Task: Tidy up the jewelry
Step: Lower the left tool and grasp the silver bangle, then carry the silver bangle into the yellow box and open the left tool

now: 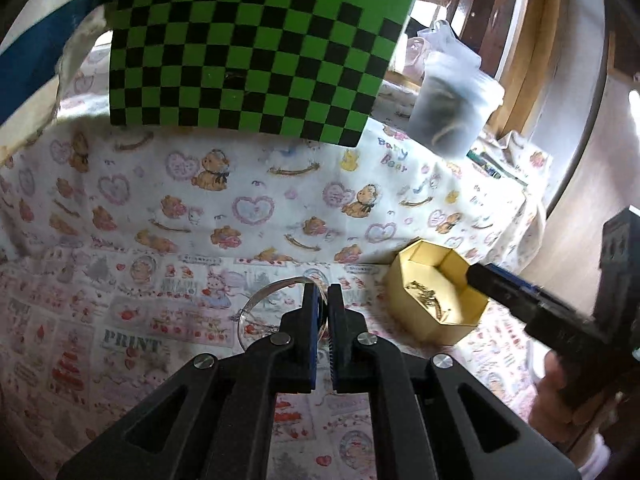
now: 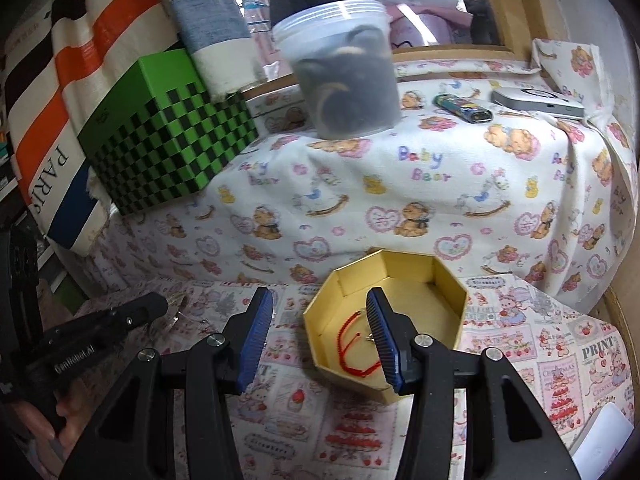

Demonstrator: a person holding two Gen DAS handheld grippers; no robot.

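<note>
Left view: the left gripper (image 1: 323,294) is clamped on a silver bangle (image 1: 262,300) just left of the gold box (image 1: 434,298), so carry it level over the rim; right view: the right gripper (image 2: 320,316) straddles the box wall, jaws apart, holding nothing.

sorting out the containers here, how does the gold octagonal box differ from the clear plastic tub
The gold octagonal box is open-topped, opaque card, on the lower cloth; a red cord bracelet lies inside. The clear plastic tub is round, lidded, see-through, up on the raised ledge behind, with dark contents. Both stand upright.
</note>
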